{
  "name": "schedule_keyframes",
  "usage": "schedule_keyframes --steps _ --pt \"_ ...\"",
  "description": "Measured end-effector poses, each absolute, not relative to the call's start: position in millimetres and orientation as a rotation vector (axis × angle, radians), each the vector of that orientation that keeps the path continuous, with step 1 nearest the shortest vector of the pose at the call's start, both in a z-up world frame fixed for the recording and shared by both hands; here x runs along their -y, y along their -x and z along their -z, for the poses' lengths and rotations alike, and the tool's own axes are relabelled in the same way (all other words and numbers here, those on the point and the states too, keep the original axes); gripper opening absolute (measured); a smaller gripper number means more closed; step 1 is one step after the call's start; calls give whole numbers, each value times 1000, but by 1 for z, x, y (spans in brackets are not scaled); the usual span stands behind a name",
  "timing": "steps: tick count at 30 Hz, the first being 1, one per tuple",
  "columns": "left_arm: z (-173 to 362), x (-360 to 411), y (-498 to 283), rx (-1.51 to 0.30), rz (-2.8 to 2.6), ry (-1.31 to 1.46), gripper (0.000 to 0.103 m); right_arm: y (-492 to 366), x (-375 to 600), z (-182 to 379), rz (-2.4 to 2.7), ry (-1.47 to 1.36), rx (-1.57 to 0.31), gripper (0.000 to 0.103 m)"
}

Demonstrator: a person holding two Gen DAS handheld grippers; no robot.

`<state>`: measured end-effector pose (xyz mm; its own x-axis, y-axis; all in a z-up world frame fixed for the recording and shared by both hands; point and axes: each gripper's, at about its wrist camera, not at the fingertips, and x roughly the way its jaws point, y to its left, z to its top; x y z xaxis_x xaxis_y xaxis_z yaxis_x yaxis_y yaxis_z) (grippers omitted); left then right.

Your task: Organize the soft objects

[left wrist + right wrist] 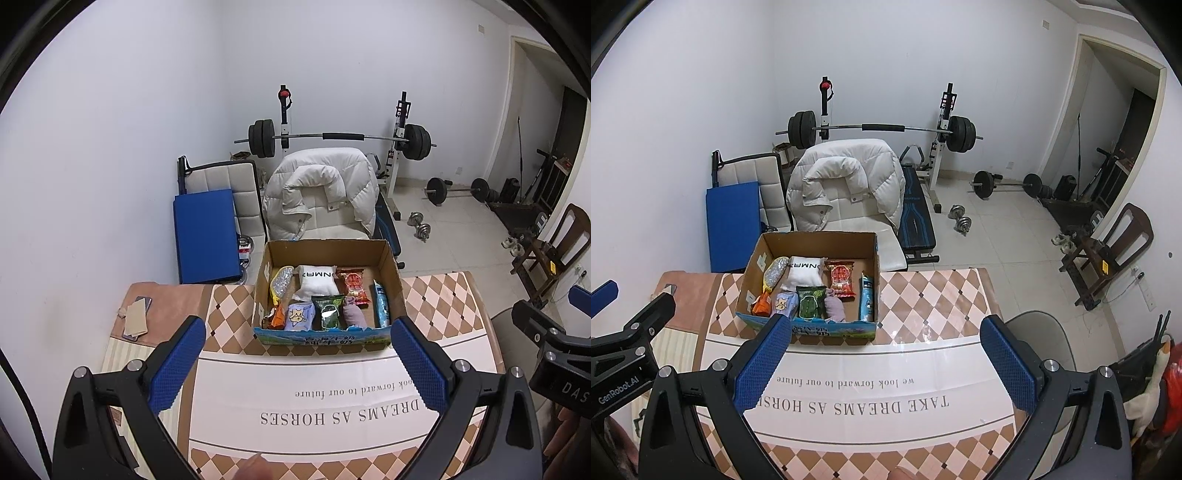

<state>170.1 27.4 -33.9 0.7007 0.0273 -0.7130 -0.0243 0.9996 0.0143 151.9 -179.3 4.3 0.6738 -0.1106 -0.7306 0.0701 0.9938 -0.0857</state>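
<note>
A cardboard box stands at the far side of the table; it also shows in the right wrist view. In it lie a white pillow, a red snack bag, a green packet, a purple cloth, a silver pouch and a blue tube. My left gripper is open and empty, held above the table in front of the box. My right gripper is open and empty, in front of the box and a little to its right.
A phone and a card lie at the table's far left. Behind the table a chair carries a white down jacket. A barbell rack, dumbbells, a blue mat and a wooden chair stand around the room.
</note>
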Motion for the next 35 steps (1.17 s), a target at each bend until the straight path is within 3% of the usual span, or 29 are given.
schedule_keyframes --steps 35 --pt "32 -34 -173 -785 -16 1 103 -155 187 -3 107 49 -824 103"
